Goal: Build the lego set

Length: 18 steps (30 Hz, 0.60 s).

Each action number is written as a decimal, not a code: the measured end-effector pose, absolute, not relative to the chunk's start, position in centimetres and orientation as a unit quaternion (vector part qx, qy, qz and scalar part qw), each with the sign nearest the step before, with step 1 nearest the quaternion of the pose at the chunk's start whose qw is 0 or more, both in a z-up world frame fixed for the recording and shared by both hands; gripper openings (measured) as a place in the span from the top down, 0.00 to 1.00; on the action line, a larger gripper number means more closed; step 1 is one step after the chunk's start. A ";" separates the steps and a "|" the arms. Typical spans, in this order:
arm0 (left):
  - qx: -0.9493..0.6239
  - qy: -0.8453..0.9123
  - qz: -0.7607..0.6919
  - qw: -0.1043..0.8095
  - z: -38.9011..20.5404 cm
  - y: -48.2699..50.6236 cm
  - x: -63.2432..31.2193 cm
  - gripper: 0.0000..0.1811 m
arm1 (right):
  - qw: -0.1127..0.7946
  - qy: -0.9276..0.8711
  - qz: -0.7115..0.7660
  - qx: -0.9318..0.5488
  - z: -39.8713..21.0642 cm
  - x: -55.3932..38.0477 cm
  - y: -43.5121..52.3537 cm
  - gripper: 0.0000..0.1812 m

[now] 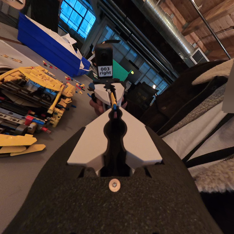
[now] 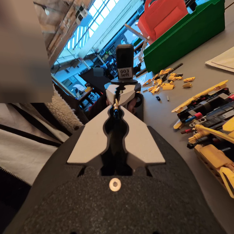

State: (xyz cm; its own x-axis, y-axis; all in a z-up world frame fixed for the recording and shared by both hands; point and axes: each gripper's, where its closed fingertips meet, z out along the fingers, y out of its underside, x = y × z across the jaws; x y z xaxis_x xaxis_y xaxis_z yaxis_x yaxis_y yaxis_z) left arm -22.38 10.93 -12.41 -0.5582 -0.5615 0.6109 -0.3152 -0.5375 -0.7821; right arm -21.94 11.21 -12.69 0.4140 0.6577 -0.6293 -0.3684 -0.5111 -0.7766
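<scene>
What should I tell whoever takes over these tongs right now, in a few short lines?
Left tongs: shut on the blue pin.
Right tongs: shut on the yellow piece; the pin sits at its tip, held up off the table between the two tongs, which point at each other.
Partly built yellow model lies on the grey table, loose yellow parts scattered by the green bin.
Done: both small parts picked up and brought together.
Left: probably seat the pin fully, then fit the piece to the model.
</scene>
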 end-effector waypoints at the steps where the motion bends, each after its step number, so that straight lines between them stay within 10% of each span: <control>1: -0.465 0.479 -0.741 0.078 -12.6 10.8 -22.3 0.99 | 0.480 -0.117 0.519 -0.697 -12.9 -21.9 11.1 0.97; 18: -0.482 0.493 -0.720 0.075 -13.5 10.4 -21.6 0.98 | 0.470 -0.113 0.512 -0.710 -13.7 -21.8 11.2 0.97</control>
